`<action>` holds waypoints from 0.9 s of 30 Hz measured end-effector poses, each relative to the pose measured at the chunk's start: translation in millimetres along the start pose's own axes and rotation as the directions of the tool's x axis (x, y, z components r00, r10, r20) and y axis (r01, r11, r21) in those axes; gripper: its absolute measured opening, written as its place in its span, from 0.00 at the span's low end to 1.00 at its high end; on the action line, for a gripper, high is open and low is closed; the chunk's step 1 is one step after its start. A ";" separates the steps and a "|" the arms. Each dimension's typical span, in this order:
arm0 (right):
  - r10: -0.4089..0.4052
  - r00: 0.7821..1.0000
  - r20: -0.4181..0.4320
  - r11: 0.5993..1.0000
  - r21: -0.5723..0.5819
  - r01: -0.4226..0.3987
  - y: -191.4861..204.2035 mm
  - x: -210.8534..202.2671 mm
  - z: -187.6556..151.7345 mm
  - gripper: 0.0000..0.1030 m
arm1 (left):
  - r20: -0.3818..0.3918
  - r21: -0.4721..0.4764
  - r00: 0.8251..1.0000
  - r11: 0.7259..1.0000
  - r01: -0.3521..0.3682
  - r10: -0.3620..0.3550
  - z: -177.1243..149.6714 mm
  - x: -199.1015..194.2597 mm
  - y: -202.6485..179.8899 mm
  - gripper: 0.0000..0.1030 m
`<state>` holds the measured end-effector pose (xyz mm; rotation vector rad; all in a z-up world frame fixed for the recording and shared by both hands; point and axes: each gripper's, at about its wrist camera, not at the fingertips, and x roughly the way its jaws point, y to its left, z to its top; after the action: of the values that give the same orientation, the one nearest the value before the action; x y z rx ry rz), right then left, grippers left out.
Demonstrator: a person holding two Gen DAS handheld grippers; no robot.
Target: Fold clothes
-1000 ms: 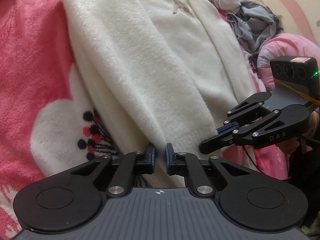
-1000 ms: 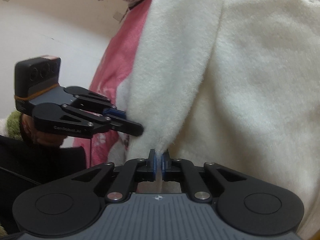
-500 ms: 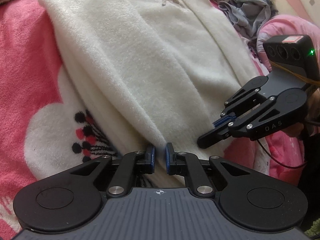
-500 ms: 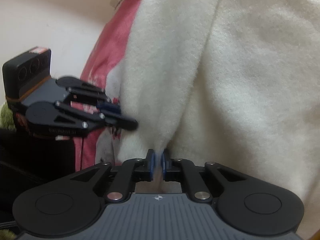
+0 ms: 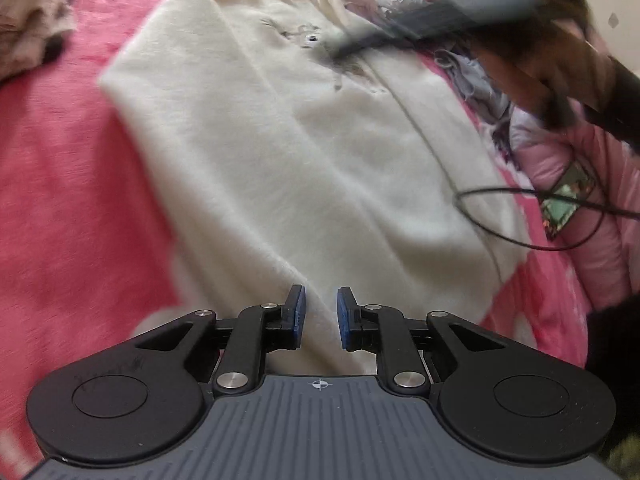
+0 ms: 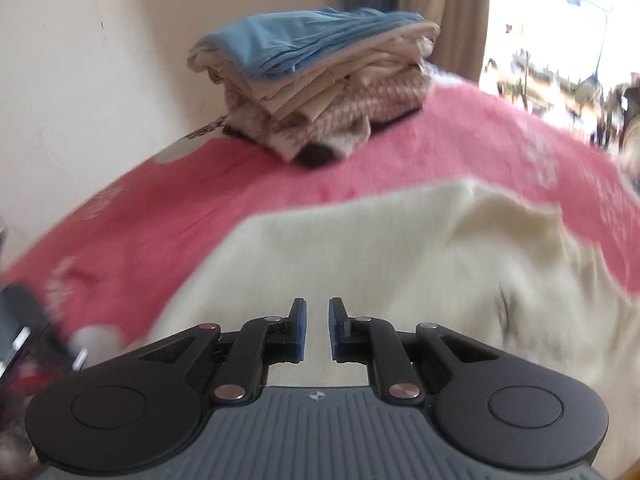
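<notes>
Two of my hand-held grippers, left [image 5: 319,317] and right [image 6: 314,329], slightly parted, empty, sweater [image 5: 304,152] lengthwise away from me, collar far, pink bed [image 5: 60,168], folded stack [image 6: 316,80] by wall.

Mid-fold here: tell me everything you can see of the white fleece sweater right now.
The white fleece sweater looks cream and plush, lying flat, front up, on the pink blanket, with a small dark embroidered motif on its chest. Both sides look folded inward along lengthwise creases. The left gripper is open at its hem. The right gripper is open above its upper part, gripping nothing. A thin black cable crosses one edge.
</notes>
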<state>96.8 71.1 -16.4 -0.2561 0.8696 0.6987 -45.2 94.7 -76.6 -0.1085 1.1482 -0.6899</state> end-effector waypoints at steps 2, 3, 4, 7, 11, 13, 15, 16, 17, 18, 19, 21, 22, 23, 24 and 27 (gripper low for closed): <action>-0.016 1.000 0.007 1.000 0.008 0.016 -6.2 27.9 -6.0 0.12 | 0.000 0.003 1.000 1.000 0.001 -0.001 -3.4 14.6 -1.1 0.16; -0.037 0.998 -0.041 0.999 0.028 0.038 -13.3 44.1 -17.1 0.12 | 0.012 -0.002 1.000 1.000 0.005 -0.005 -5.8 17.6 -1.0 0.16; -0.049 0.996 -0.070 0.998 0.044 0.052 -19.7 56.6 -27.6 0.08 | 0.020 -0.015 1.000 1.000 0.015 -0.015 -6.9 17.8 0.3 0.16; -0.025 0.999 -0.034 0.998 0.053 0.027 -25.1 46.4 -30.1 0.09 | 0.032 -0.076 0.997 0.995 0.069 -0.067 -9.0 5.3 15.3 0.16; 0.002 1.000 -0.005 1.000 0.013 -0.002 0.3 30.2 -2.7 0.25 | 0.126 -0.134 0.988 0.985 0.107 -0.090 -8.6 -30.2 43.8 0.20; 0.038 0.999 0.021 0.999 -0.029 -0.037 24.4 29.2 9.5 0.39 | 0.182 -0.168 0.981 0.981 0.094 -0.062 -7.1 -46.1 60.7 0.21; 0.079 0.996 0.035 0.994 -0.084 -0.076 48.7 33.5 17.9 0.47 | 0.218 -0.213 0.976 0.976 0.043 0.004 -5.2 -51.9 78.8 0.21; 0.089 0.995 0.032 0.989 -0.123 -0.085 60.8 40.5 21.3 0.55 | 0.227 -0.244 0.973 0.969 0.023 0.035 -4.2 -52.5 88.1 0.21; 0.083 0.996 0.021 0.983 -0.164 -0.078 71.2 50.0 22.8 0.57 | 0.236 -0.280 0.970 0.960 0.004 0.065 -3.5 -52.6 97.9 0.21; 0.059 0.998 -0.002 0.975 -0.216 -0.058 80.3 59.3 21.3 0.57 | 0.247 -0.314 0.965 0.950 -0.008 0.090 -3.4 -52.8 106.3 0.21; 0.029 0.999 -0.024 0.969 -0.245 -0.034 83.1 65.6 17.7 0.54 | 0.257 -0.350 0.960 0.937 -0.015 0.111 -3.8 -53.0 114.6 0.21; -0.025 0.998 -0.064 0.957 -0.290 0.005 86.7 76.2 10.8 0.39 | 0.271 -0.415 0.952 0.910 -0.014 0.139 -4.9 -54.7 129.3 0.21; -0.018 0.998 -0.067 0.967 -0.253 0.000 79.6 73.0 8.6 0.23 | 0.279 -0.437 0.949 0.899 -0.013 0.149 -6.0 -55.2 133.8 0.21; -0.002 0.998 -0.062 0.982 -0.191 -0.010 70.7 67.7 8.4 0.13 | 0.286 -0.442 0.945 0.897 -0.018 0.160 -7.0 -55.5 136.1 0.22; 0.015 0.999 -0.044 0.994 -0.111 -0.019 59.0 58.2 7.4 0.13 | 0.289 -0.434 0.943 0.900 -0.026 0.167 -6.5 -56.9 137.6 0.23; 0.039 0.999 0.013 0.997 0.065 -0.040 32.2 33.2 -3.4 0.11 | 0.297 -0.373 0.939 0.927 -0.050 0.171 4.4 -50.8 128.4 0.28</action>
<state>88.4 108.9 -42.0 -0.1772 0.8864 0.7066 4.2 223.2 -87.9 -0.4499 0.9408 -0.3344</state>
